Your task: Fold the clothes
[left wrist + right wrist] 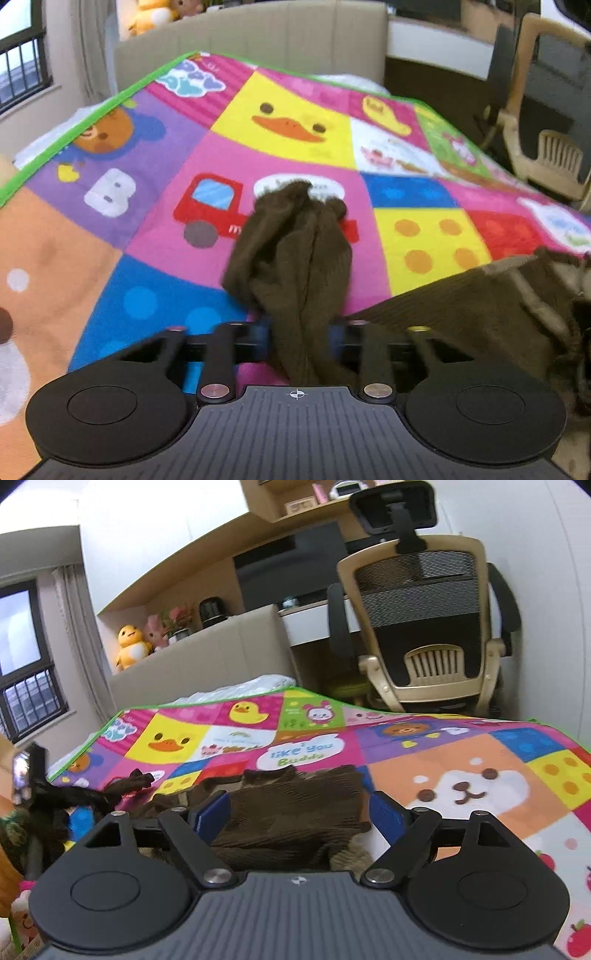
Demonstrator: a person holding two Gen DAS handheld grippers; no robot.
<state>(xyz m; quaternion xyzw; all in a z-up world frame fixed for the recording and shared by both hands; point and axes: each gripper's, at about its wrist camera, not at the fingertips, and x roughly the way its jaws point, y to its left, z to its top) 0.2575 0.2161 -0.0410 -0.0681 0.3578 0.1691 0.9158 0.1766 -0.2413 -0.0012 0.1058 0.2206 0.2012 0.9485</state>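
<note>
A dark brown corduroy garment (491, 314) lies on a bright patchwork play mat (295, 110). My left gripper (301, 332) is shut on a bunched end of the brown garment (291, 254), which hangs forward past the fingertips over the mat. The rest of the garment stretches away to the right. In the right wrist view my right gripper (301, 814) is open, its blue pads (386, 812) spread on either side of the garment's body (291, 812). The left gripper (27, 771) shows at the far left there, with cloth trailing from it.
The mat (461, 768) covers a bed with a beige headboard (258, 40). An office chair (424, 627) stands beyond the bed's right side, by a desk with a monitor (288, 568). Plush toys (131, 644) sit on the ledge. A window (22, 62) is at left.
</note>
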